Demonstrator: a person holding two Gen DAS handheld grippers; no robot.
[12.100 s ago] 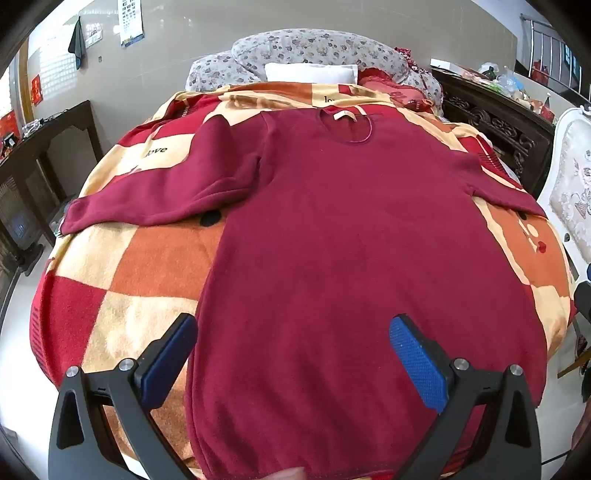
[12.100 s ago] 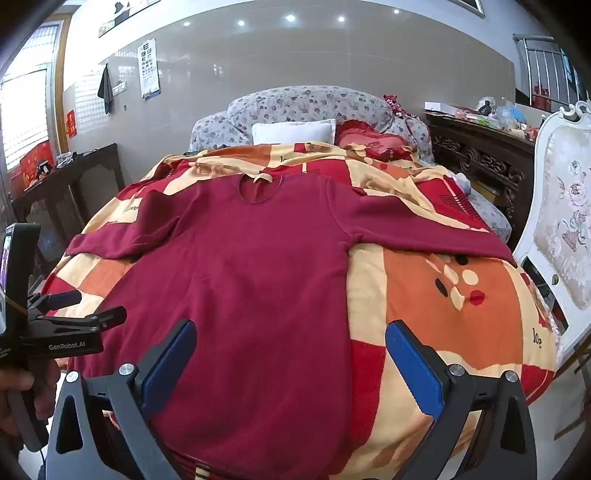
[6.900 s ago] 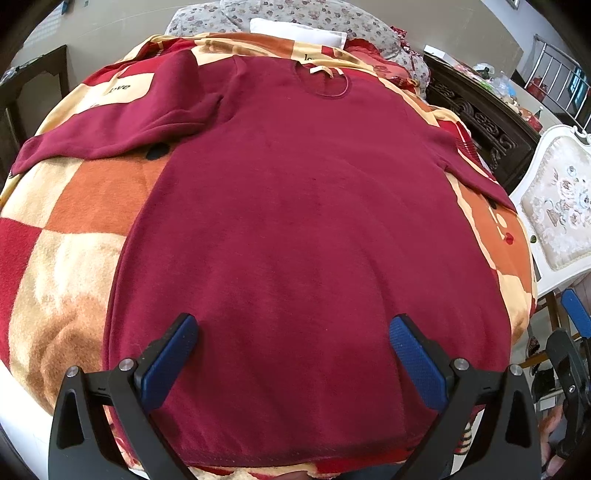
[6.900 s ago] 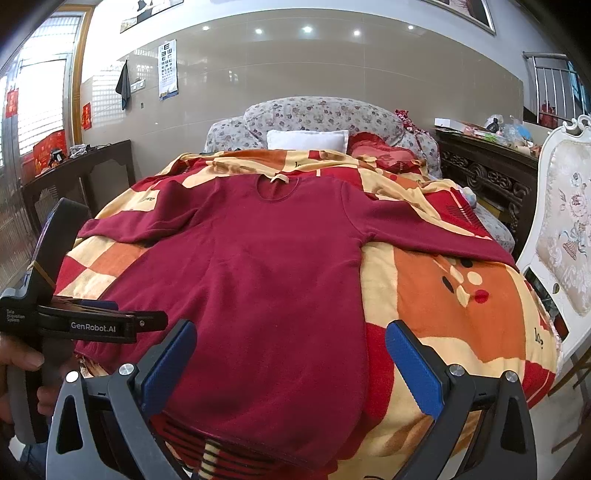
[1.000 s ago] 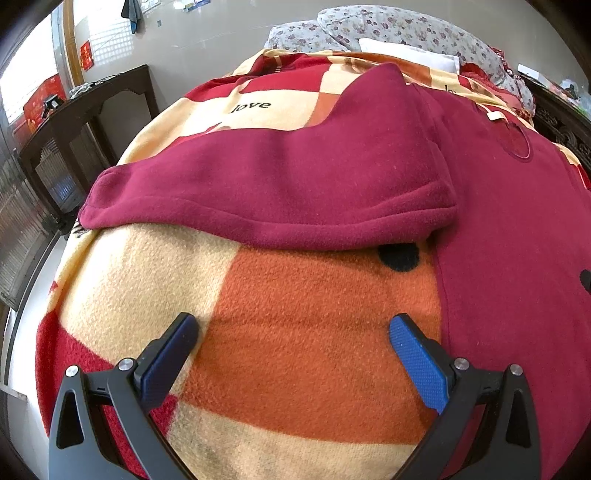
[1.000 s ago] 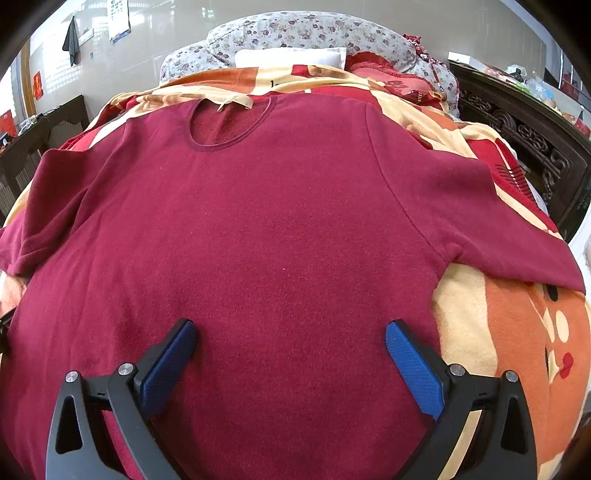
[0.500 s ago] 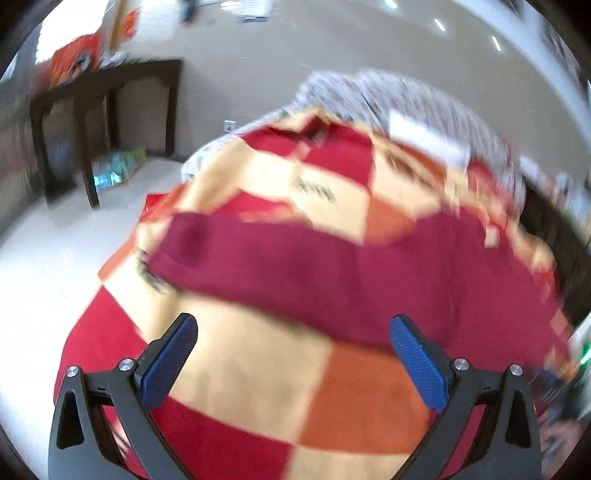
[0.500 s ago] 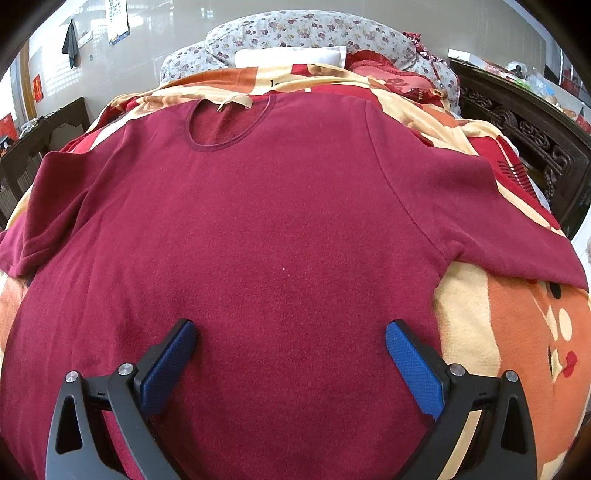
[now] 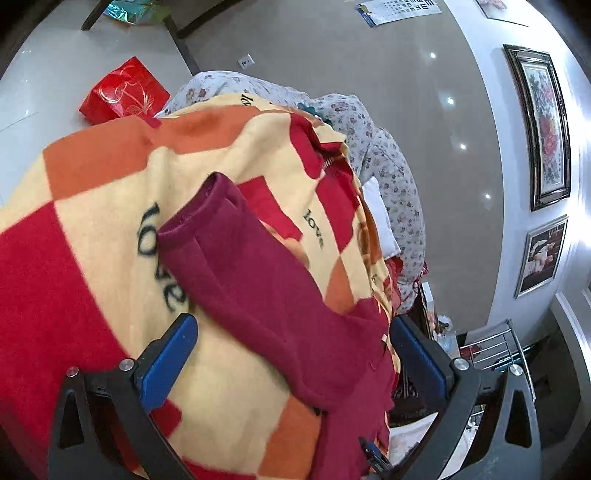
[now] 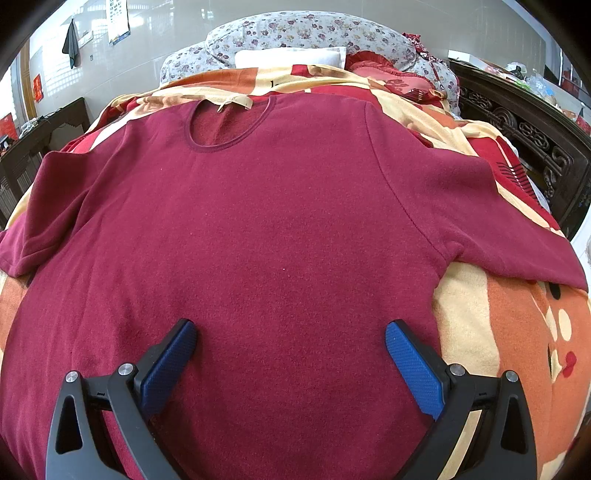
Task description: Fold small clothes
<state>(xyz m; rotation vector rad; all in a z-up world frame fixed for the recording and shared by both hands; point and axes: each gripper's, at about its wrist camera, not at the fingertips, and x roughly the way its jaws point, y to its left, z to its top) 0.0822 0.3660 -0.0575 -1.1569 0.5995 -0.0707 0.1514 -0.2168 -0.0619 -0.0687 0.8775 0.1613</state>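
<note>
A dark red long-sleeved top [image 10: 280, 229] lies spread flat, front up, on a checked blanket. Its round neckline [image 10: 229, 122] points toward the pillows. My right gripper [image 10: 290, 345] hovers open just over the chest, nothing between its blue pads. In the left wrist view the picture is rolled to one side. The top's left sleeve [image 9: 258, 280] runs up the blanket to its cuff [image 9: 195, 214]. My left gripper [image 9: 291, 339] stands open, straddling the sleeve near the shoulder without clamping it.
The red, orange and cream checked blanket [image 9: 92, 229] covers a bed with floral pillows [image 10: 303, 33] at the head. Dark carved wooden furniture [image 10: 528, 133] flanks the right side. A red gift bag [image 9: 123, 92] sits on the floor by the bed's left.
My left gripper swung off the blanket edge, rolled sideways, and now looks along the left sleeve toward its cuff. The right gripper stayed nearly still over the chest.
</note>
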